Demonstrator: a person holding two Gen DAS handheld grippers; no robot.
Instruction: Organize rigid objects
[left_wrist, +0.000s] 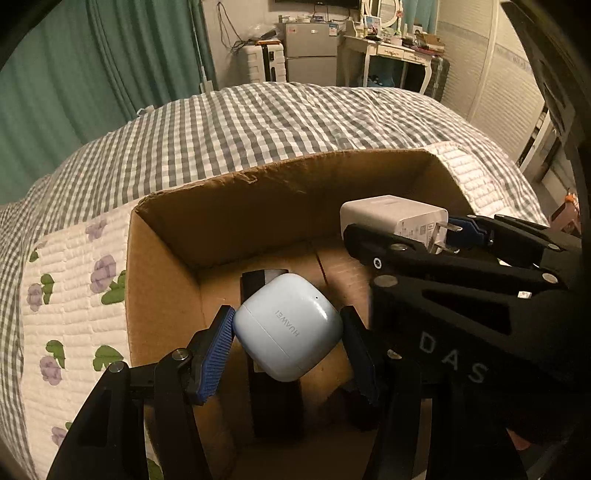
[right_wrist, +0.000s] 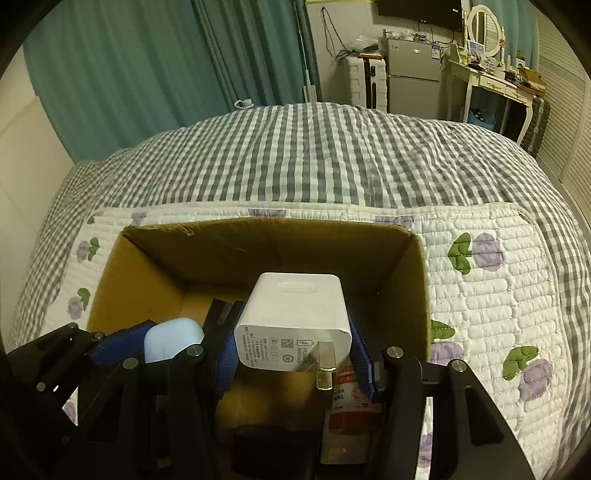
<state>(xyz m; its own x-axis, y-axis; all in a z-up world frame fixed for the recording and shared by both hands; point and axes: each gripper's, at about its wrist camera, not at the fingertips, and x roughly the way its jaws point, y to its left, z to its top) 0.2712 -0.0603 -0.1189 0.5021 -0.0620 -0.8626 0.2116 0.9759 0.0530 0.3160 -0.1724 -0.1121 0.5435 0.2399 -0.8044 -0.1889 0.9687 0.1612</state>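
An open cardboard box (left_wrist: 236, 206) stands on the bed; it also shows in the right wrist view (right_wrist: 266, 236). My left gripper (left_wrist: 286, 339) is shut on a pale blue Huawei earbud case (left_wrist: 286, 328) and holds it over the inside of the box. My right gripper (right_wrist: 293, 347) is shut on a white wall charger (right_wrist: 295, 314), prongs toward the camera, also above the box. The charger (left_wrist: 395, 218) and right gripper show at the right of the left wrist view. The earbud case (right_wrist: 171, 341) shows at the left of the right wrist view.
A black flat object (left_wrist: 275, 398) lies on the box floor under the case. A red-and-white packet (right_wrist: 351, 410) and a dark object (right_wrist: 273, 450) lie in the box below the charger. The box sits on a floral quilt (right_wrist: 491, 302) over a checked bedspread (left_wrist: 258, 122).
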